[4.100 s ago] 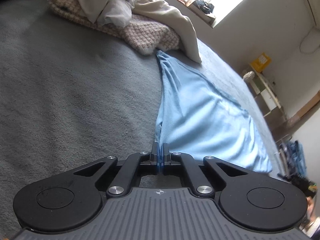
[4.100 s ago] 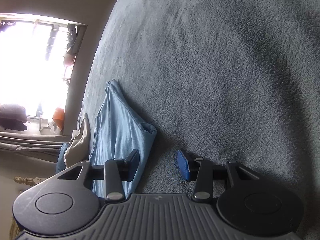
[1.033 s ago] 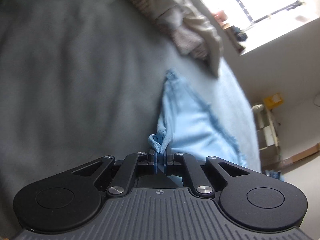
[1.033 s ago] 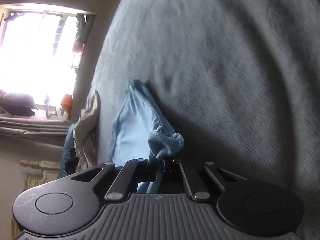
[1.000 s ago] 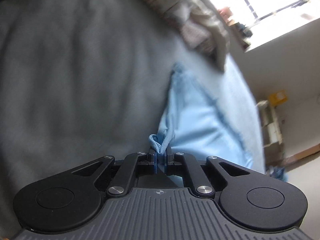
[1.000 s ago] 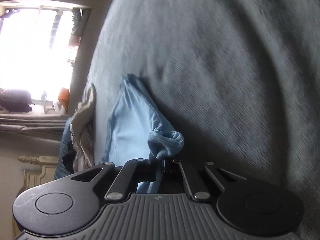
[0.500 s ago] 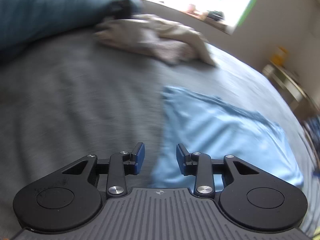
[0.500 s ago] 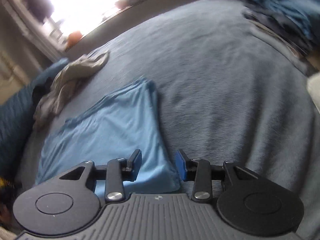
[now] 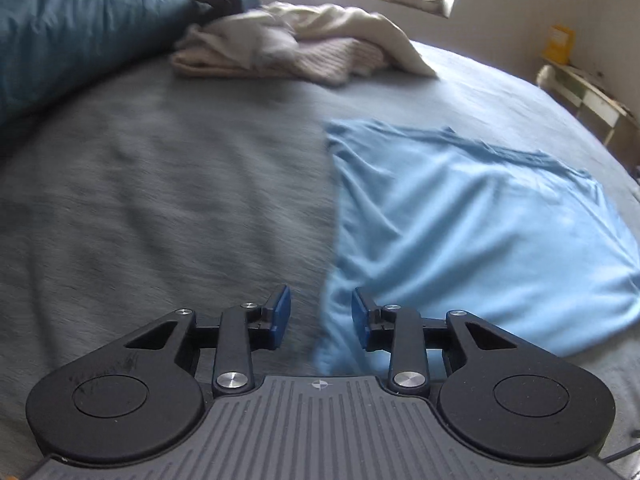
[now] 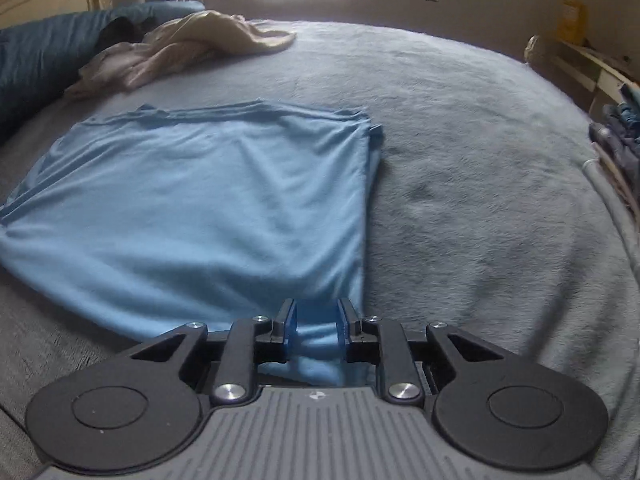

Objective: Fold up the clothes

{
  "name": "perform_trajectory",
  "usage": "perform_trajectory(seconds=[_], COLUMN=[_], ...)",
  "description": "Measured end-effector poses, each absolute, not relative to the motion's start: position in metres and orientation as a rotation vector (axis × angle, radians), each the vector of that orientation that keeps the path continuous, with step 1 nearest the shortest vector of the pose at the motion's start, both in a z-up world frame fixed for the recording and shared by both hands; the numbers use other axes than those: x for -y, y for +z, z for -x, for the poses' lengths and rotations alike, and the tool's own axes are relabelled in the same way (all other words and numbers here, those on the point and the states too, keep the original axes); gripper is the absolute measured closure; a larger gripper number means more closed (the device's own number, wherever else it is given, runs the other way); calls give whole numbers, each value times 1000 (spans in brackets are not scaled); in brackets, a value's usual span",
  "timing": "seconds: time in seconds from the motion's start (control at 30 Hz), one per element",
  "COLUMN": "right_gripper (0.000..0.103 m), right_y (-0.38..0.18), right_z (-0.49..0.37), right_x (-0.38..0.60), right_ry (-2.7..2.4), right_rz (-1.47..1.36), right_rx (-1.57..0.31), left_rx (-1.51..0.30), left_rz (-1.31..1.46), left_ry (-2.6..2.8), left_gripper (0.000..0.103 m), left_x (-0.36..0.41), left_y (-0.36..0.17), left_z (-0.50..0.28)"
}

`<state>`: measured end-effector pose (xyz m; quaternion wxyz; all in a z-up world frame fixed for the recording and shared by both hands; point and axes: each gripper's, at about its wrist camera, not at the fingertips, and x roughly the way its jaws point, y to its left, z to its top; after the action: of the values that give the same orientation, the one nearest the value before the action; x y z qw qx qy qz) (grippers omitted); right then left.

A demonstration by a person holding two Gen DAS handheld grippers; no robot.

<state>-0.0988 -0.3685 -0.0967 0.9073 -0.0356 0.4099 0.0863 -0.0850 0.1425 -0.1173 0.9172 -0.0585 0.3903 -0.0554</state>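
Note:
A light blue garment [image 9: 460, 216] lies folded flat on the grey bedspread [image 9: 160, 184]. It also shows in the right wrist view [image 10: 200, 200]. My left gripper [image 9: 320, 316] is open, with the garment's near left edge lying between its pads. My right gripper [image 10: 316, 328] is open, and the garment's near right corner sits between its blue pads. Neither gripper pinches the cloth.
A heap of beige and pink clothes [image 9: 296, 48] lies at the far side of the bed, also in the right wrist view [image 10: 176, 52]. A dark teal duvet [image 9: 72, 28] is at the far left. A shelf unit [image 9: 584, 92] stands by the right wall. Folded dark clothes [image 10: 620, 136] sit at the right edge.
Both grippers let go of the blue garment about a second ago and now stand open. The garment has dropped flat onto the bed, and both views have swung toward the window.

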Motion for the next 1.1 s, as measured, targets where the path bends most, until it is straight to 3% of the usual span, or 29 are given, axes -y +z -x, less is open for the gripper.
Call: perform_trajectory(seconds=[0.3,0.67,0.87,1.1], right_gripper=[80,83,83,83], right_y=[-108,-107,-120,-79], right_z=[72,54,40,15], right_x=[314,343,328,316], right_ry=[386,285,191,300], right_rz=[61,-66,66,0], right_rx=[-808,-775,-823,-754], left_rx=[-771,-762,-789,-762], left_rz=[31,149,159,296], left_ry=[-113,-127,53,54], left_gripper=[70,69,73,70], left_x=[-113,-141,-144,-171], left_y=[-133,-123,-139,-123], left_z=[56,40,29,50])
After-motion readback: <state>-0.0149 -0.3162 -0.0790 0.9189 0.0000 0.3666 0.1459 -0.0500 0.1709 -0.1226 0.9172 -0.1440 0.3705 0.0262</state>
